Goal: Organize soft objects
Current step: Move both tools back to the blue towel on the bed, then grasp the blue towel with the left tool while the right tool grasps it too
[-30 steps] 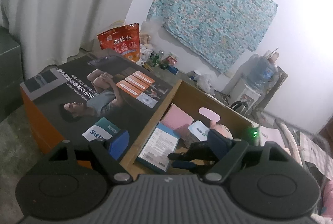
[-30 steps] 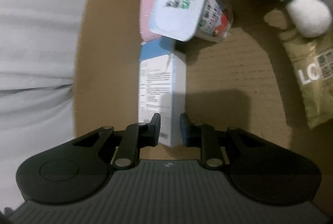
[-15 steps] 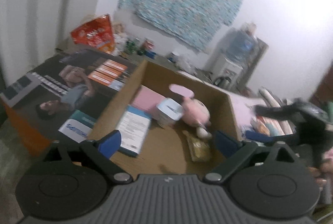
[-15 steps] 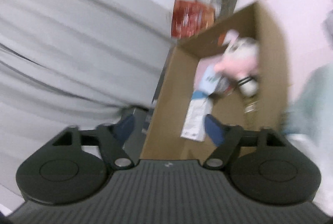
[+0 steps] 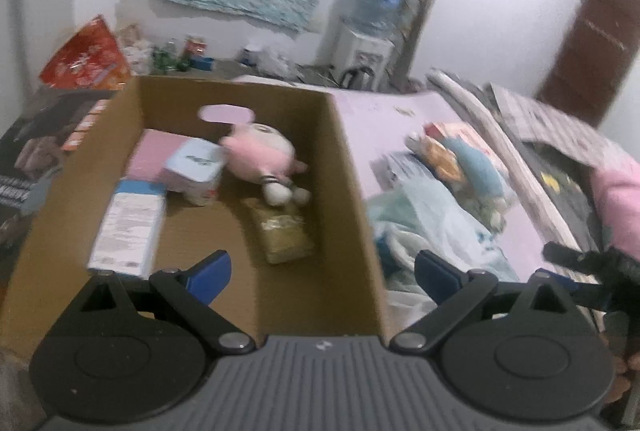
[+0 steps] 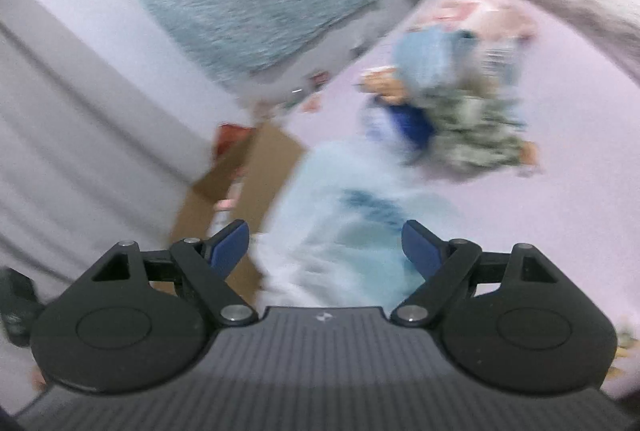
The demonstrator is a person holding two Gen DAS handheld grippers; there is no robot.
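Over the pink bed (image 6: 560, 191), both grippers gape, empty, right gripper (image 6: 325, 245) just opening.

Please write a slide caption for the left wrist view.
Open left gripper above brown cardboard box holding pink plush toy.

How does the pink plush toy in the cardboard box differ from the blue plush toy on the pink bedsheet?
The pink plush toy lies inside the cardboard box, beside a small carton; the blue plush toy lies outside it, in a heap on the bedsheet. The pink one looks round with a striped, white-tipped limb; the blue one looks longer. Neither is held.
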